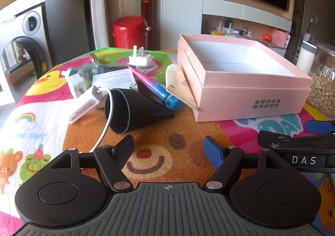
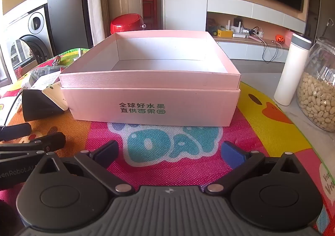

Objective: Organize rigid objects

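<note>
1. Both grippers hover low over the bench, spread wide and holding nothing: the left gripper faces the clutter, the right gripper faces the pink box.
2. The things to sort lie in a heap just left of the box, which sits open and bare inside.
3. Risk: the white cable loops over the black cone and runs toward the left gripper; lifting the cone would likely drag the cable and the white adapter with it.
4. Risk: the cone looks smooth, hard plastic and tapers, so a pinch on its slope could squirt it out sideways.
5. Risk: the blue-capped tube and the cream tube lean against the box wall; pulling one may topple the other.
6. The white plug stands prongs-up, small and glossy, an awkward hold.
7. The box is thin matte card, light enough to slide on the woven, printed mat if nudged.
8. The glass jar of nuts and white bottle stand near the right gripper's sweep.
</note>
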`<state>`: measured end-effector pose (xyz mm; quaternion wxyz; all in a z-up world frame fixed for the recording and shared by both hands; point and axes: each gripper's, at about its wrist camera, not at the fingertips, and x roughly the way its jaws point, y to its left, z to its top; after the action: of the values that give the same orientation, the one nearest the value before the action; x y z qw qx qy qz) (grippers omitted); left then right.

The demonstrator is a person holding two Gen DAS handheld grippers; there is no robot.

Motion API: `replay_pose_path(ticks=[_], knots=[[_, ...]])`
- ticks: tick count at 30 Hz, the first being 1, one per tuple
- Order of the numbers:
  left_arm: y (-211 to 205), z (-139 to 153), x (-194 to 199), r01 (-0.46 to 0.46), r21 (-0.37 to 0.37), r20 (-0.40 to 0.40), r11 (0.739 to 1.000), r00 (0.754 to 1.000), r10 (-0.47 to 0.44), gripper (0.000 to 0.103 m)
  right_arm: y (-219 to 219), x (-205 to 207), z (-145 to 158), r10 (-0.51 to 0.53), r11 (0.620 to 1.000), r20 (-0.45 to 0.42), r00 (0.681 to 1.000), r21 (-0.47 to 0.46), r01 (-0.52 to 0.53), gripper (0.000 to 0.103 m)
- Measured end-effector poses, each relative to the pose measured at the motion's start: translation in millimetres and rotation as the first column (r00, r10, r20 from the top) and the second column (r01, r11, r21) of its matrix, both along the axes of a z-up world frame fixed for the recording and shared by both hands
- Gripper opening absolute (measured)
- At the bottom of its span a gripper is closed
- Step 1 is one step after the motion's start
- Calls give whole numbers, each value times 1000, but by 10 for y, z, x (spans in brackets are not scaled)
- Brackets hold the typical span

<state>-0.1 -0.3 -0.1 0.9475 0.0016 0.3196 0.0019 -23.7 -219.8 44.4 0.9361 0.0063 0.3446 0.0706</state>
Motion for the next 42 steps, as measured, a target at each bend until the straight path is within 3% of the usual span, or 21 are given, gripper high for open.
replay_pose_path(ticks=[42], knots=[[44, 8, 1, 1, -23, -1, 1000, 1000, -1, 79, 1, -1, 0, 0, 1000, 4, 1000, 0, 0, 103]])
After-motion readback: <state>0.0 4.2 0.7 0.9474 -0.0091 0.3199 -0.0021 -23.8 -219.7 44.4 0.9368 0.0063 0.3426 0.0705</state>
